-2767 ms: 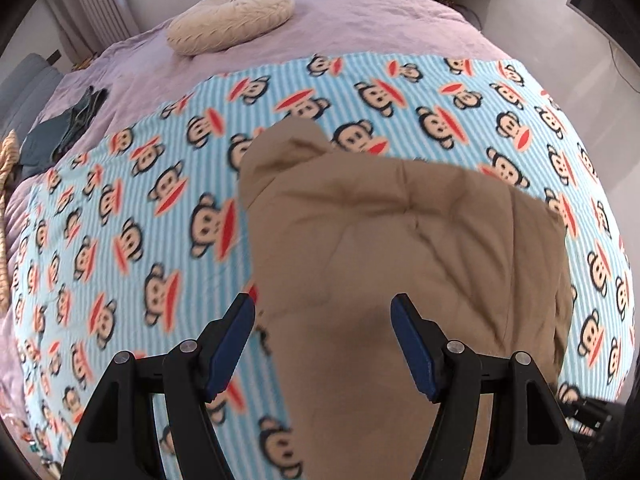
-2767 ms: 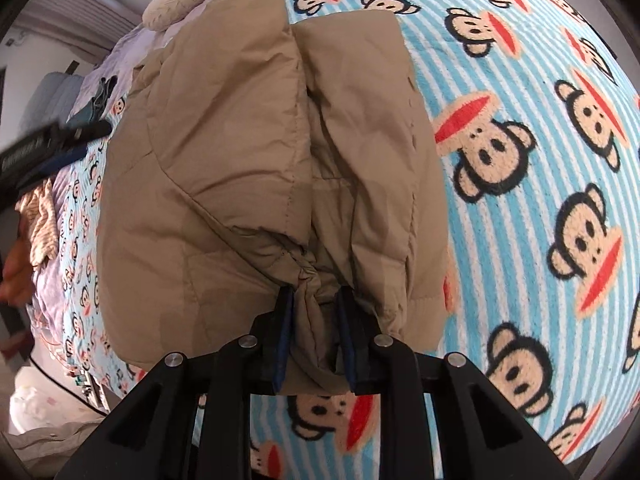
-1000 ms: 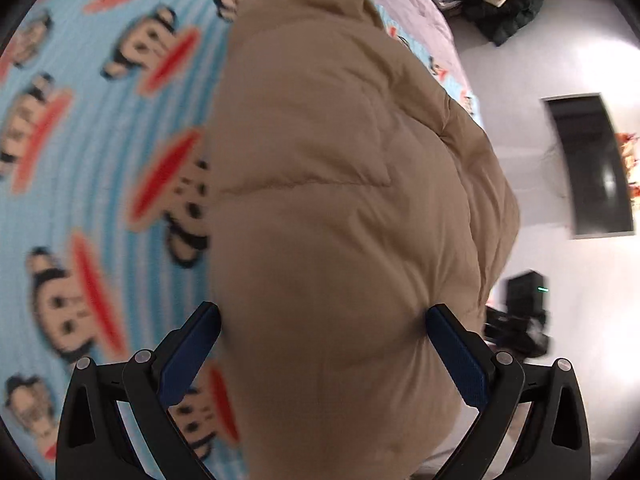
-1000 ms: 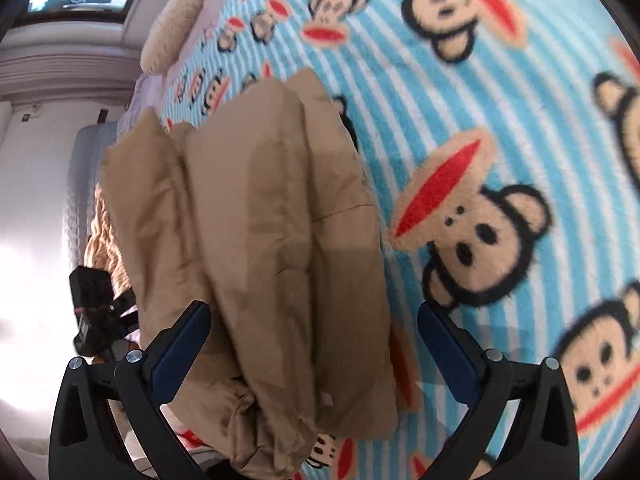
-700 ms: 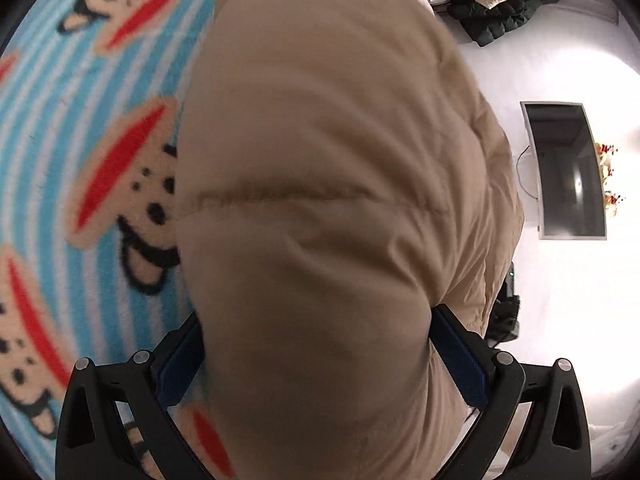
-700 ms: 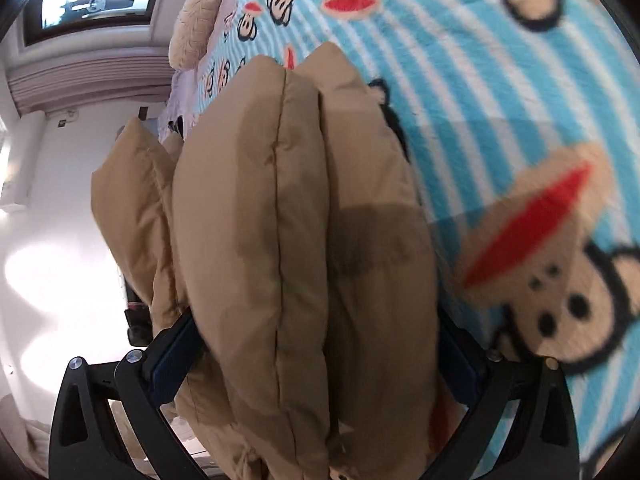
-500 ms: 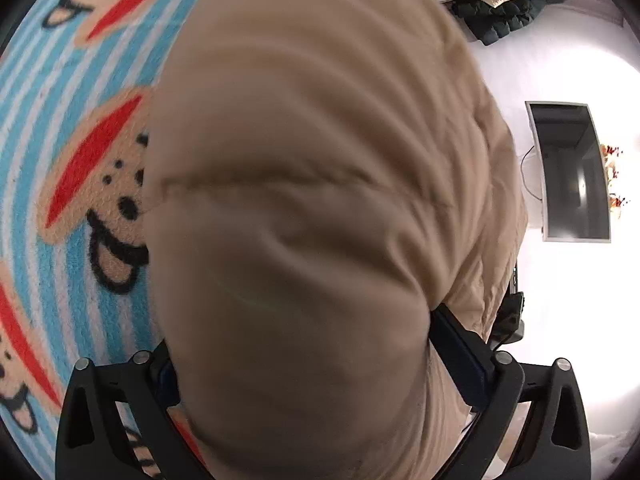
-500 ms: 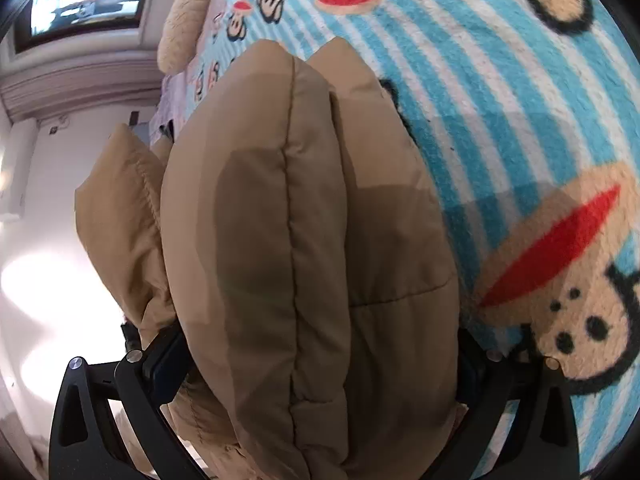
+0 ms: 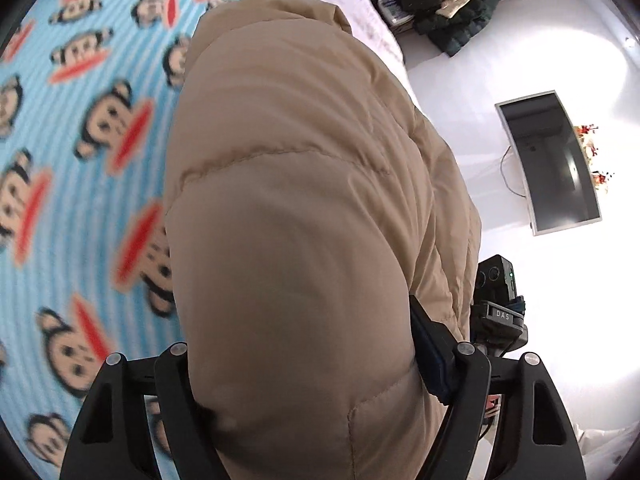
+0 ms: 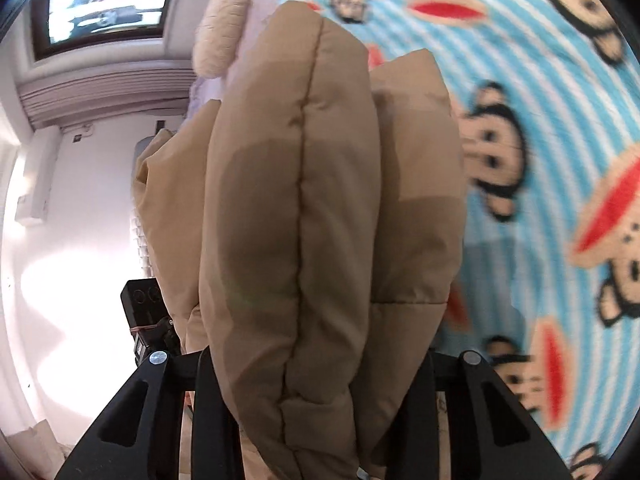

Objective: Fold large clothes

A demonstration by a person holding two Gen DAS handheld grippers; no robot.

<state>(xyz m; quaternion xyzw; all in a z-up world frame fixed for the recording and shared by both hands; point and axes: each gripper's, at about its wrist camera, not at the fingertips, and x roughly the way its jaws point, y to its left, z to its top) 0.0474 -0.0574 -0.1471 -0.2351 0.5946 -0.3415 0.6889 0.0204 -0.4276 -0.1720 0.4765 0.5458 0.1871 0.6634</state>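
A folded tan puffer jacket (image 9: pixel 296 208) fills the middle of the left wrist view. My left gripper (image 9: pixel 304 364) is shut on one thick end of the jacket, its jaws pressed into both sides of the bundle. In the right wrist view the jacket (image 10: pixel 304 208) shows as several stacked padded layers seen edge-on. My right gripper (image 10: pixel 316 376) is shut on the other end of the bundle, its fingertips hidden by the fabric. The jacket is held up off the monkey-print blanket (image 9: pixel 80 184).
The blue striped monkey blanket (image 10: pixel 552 128) covers the bed. A cream round cushion (image 10: pixel 220 28) lies at the bed's far end. A dark screen (image 9: pixel 552 160) and a pile of dark clothes (image 9: pixel 452 4) are beside the bed. The other gripper's camera (image 9: pixel 496 280) shows past the jacket.
Both grippers have closed from wide open onto the ends of the folded jacket. The bundle has lifted off the blanket and the views have tilted.
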